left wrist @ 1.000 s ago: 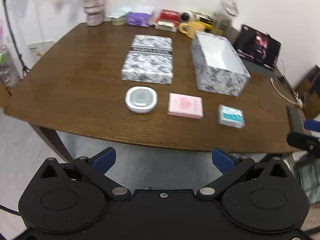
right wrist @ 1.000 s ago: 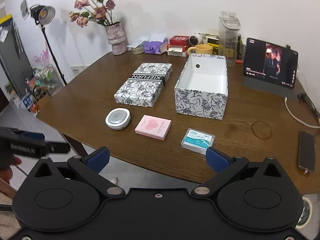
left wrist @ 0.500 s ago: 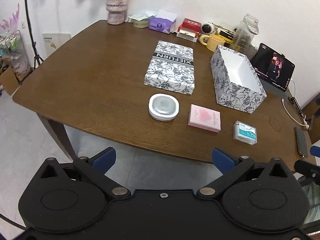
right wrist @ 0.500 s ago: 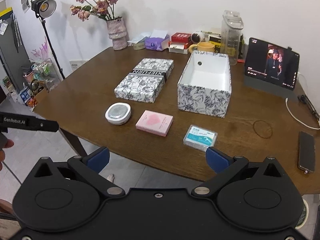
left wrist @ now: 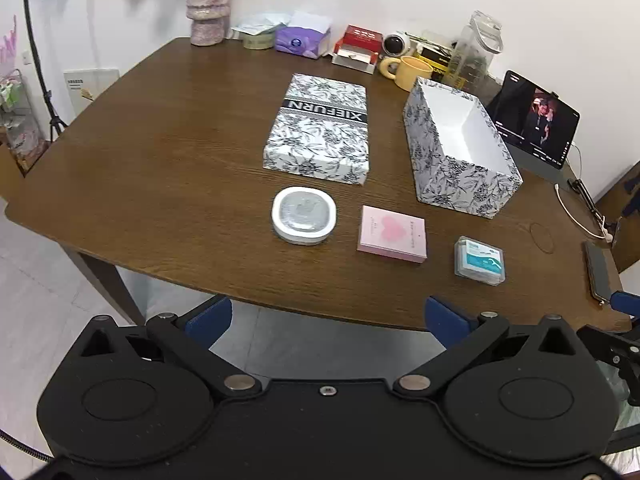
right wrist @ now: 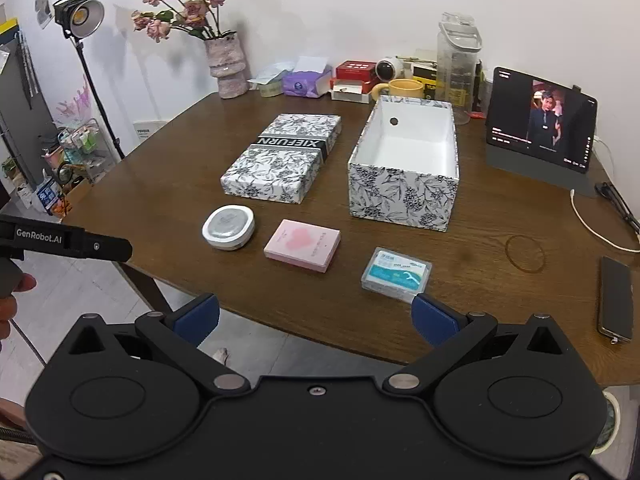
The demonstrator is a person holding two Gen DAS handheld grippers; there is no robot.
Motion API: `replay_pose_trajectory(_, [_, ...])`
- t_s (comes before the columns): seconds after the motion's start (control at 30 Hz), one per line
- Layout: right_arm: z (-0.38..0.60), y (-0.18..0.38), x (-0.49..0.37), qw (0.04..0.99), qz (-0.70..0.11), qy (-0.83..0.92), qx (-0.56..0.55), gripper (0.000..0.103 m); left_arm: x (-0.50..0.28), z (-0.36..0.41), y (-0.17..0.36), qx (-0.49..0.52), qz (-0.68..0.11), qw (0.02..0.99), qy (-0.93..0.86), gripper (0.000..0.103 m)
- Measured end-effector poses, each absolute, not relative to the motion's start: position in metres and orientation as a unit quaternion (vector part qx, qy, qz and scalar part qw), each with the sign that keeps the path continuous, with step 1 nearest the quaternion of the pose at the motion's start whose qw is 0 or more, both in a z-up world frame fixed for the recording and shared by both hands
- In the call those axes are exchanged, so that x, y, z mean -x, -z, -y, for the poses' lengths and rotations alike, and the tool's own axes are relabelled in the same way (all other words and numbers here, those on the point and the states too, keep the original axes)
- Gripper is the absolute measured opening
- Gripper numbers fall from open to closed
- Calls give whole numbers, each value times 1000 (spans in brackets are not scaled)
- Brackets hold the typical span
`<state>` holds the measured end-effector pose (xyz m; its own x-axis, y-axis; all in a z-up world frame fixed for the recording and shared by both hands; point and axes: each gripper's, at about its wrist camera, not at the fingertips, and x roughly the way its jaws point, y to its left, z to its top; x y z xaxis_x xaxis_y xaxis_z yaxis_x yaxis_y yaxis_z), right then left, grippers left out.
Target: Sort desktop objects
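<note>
Near the front edge of the brown table (left wrist: 160, 168) lie a white rounded case (left wrist: 304, 220) (right wrist: 229, 227), a pink card box (left wrist: 393, 233) (right wrist: 303, 245) and a clear floss-pick box (left wrist: 480, 260) (right wrist: 397, 274). Behind them stand an open floral box (left wrist: 460, 152) (right wrist: 404, 172), white and bare inside, and its floral lid (left wrist: 320, 128) (right wrist: 282, 158). My left gripper (left wrist: 328, 318) hangs open off the table's front edge, nothing between its fingers. My right gripper (right wrist: 314, 316) is open too, its right fingertip just in front of the floss-pick box.
Along the back wall stand a vase of flowers (right wrist: 228, 68), a tissue pack (right wrist: 306, 80), a red box (right wrist: 356, 76), a yellow mug (right wrist: 404, 90) and a clear jug (right wrist: 458, 72). A lit tablet (right wrist: 540, 124), a cable, a hair band (right wrist: 525, 253) and a phone (right wrist: 616, 300) occupy the right.
My left gripper's view has swung up and leftward and steadied, with the table closer. My right gripper has crept forward toward the floss-pick box. Both stay open; no object has moved.
</note>
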<state>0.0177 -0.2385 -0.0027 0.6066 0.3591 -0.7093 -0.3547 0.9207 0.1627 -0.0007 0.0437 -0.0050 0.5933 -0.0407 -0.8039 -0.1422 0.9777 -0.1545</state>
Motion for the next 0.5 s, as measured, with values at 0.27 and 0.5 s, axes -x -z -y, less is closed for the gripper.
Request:
replay_pose_trajectory(0.27, [227,7,-36,892,-412,-185,-8,103,-22,-40,15,97,-470,877,-13,103])
replay_pose_trajectory(0.5, [226,18,-53,885,-430,-180,-12,103,-46,-37,25,89,-488,868,-7,103])
